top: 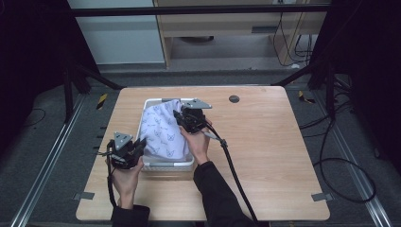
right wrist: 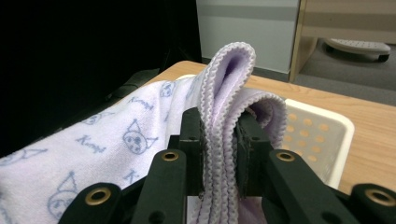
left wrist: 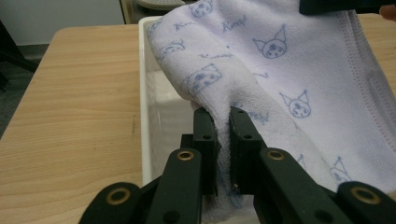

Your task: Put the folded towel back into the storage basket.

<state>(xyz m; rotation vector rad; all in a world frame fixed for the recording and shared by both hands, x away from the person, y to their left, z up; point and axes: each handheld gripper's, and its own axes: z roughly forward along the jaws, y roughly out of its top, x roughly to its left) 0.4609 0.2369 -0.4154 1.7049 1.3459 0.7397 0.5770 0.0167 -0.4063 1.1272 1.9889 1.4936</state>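
Note:
A pale lilac towel printed with small blue cat faces is stretched over a white perforated basket near the table's left middle. My left gripper sits at the basket's near left corner, shut on a fold of the towel, with cloth pinched between its jaws. My right gripper is over the basket's far right side, shut on the towel's bunched, stitched hem, which loops up above its fingers. The basket's rim shows behind.
The wooden table has bare surface right of the basket and a dark round grommet near its far edge. Black cables trail from the grippers. Dark frame legs and floor cables surround the table.

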